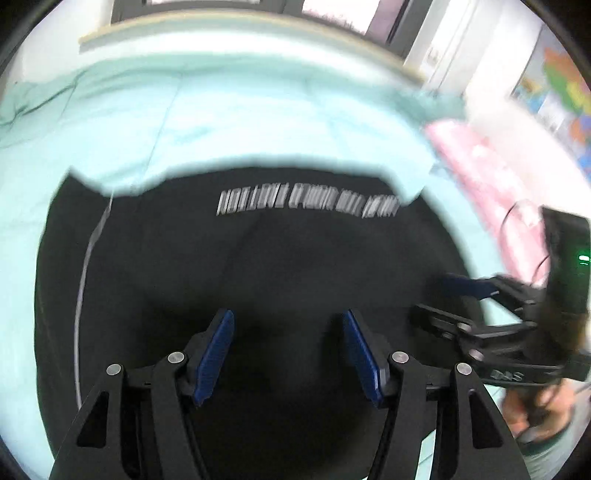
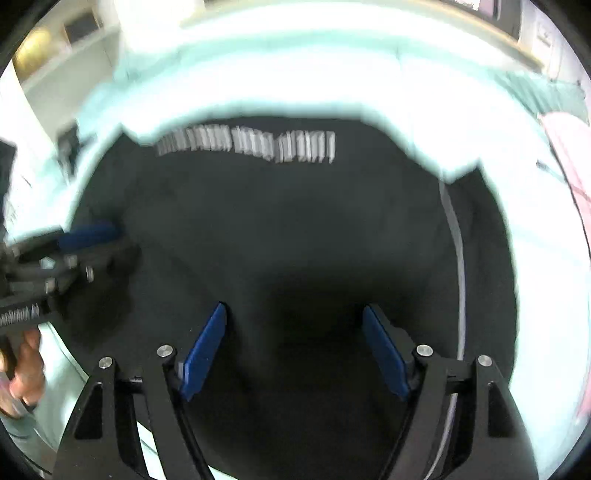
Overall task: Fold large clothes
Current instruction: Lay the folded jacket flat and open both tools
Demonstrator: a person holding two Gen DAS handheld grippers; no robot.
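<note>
A black garment point(image 1: 258, 266) lies spread flat on a pale mint sheet point(image 1: 184, 122), filling the near and middle part of both views. A line of blurred white lettering point(image 1: 308, 203) runs across its far part, and a thin white stripe point(image 1: 83, 280) curves down its left edge in the left wrist view; the same stripe shows at the right edge in the right wrist view. The text is too smeared to read.

The left gripper point(image 1: 288, 354) hangs over the near middle of the garment, its blue pads point(image 1: 214, 358) standing wide apart with nothing between them. The right gripper point(image 2: 295, 350) is likewise over the cloth, jaws wide and empty. Each gripper appears side-on in the other's view, out at the garment's side edge, with a bare hand point(image 2: 26, 369) behind it.

Pink fabric point(image 1: 491, 184) lies on the sheet to the far right. A pale wooden bed edge point(image 1: 236, 26) bounds the far side, with windows point(image 1: 343, 13) beyond.
</note>
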